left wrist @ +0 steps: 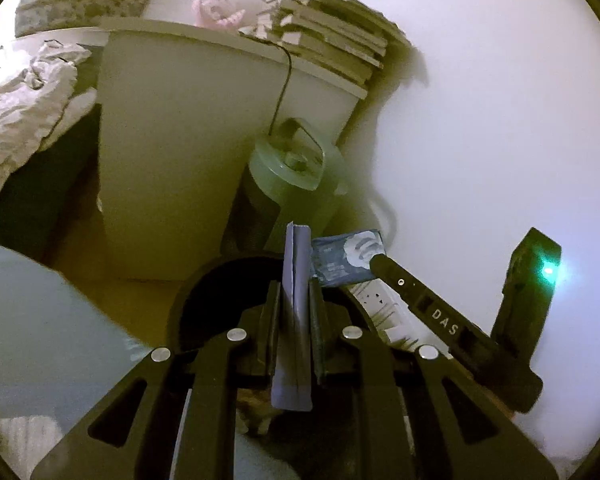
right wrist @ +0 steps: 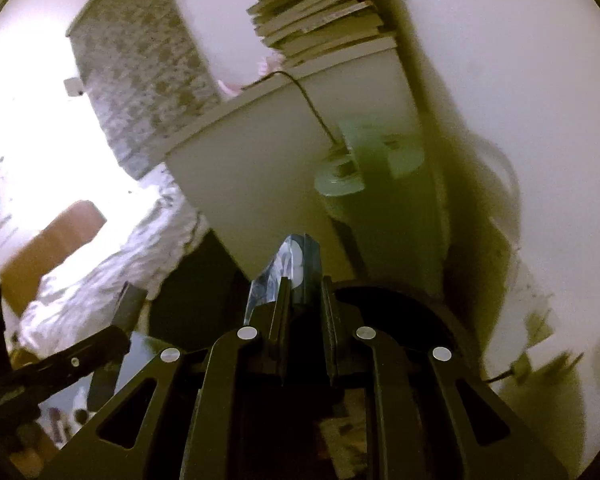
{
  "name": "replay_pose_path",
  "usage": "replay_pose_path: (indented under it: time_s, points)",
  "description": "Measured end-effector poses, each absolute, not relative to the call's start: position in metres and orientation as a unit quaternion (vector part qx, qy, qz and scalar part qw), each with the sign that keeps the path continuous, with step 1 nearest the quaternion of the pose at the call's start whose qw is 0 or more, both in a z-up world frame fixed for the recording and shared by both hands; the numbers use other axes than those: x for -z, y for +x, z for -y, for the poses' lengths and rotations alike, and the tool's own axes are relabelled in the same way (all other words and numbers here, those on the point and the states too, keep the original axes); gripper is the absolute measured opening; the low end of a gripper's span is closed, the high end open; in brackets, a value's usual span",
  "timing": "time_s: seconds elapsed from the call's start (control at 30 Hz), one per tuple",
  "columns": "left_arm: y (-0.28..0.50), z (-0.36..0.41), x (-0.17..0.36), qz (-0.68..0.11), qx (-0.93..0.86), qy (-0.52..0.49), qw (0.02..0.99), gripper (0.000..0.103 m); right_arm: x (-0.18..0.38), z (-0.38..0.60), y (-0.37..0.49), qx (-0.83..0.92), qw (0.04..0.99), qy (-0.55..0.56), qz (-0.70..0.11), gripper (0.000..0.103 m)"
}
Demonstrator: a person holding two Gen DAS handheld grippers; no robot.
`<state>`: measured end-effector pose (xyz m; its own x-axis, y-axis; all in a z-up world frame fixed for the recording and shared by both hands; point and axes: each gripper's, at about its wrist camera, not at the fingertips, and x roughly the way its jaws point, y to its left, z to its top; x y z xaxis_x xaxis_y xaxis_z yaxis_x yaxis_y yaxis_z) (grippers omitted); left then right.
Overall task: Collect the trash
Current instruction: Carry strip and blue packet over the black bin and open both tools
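Purple packet (left wrist: pixel 294 300) clamped upright in left hand-held gripper (left wrist: pixel 295 292), blue wrapper (right wrist: pixel 296 276) pinched in right hand-held gripper (right wrist: pixel 305 292)

A white cabinet (left wrist: pixel 172 152) fills the centre of my left view. On its top, upper centre, I note a leaning stack of books (left wrist: pixel 332 40) and, just left of them, a small pink item (left wrist: pixel 216 12), too blurred to identify. A dark cable (left wrist: pixel 282 84) hangs from the cabinet top down its side to a pale green lidded jug (left wrist: pixel 296 176) at centre frame. Rumpled light bedding (left wrist: pixel 24 100) lies at the left edge. A white power strip (left wrist: pixel 380 300) sits lower right of centre, by the white wall (left wrist: pixel 480 120). In my right view, a brown board (right wrist: pixel 52 244) appears at the left.
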<state>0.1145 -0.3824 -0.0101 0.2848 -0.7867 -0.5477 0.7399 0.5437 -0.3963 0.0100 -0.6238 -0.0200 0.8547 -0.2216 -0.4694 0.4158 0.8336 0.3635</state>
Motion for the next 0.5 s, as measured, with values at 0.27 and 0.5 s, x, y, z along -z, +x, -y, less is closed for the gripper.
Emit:
replay_pose_path:
  time_s: [0.27,0.5]
  points:
    - [0.115,0.402,0.022,-0.372,0.481,-0.021,0.794,0.014,0.025,0.635,0.003,0.188,0.932,0.233,-0.205,0.015]
    - [0.114,0.410,0.032,-0.383,0.479,-0.017,0.790,0.014,0.026,0.640,0.001,0.193,0.929,0.238,-0.206,0.015]
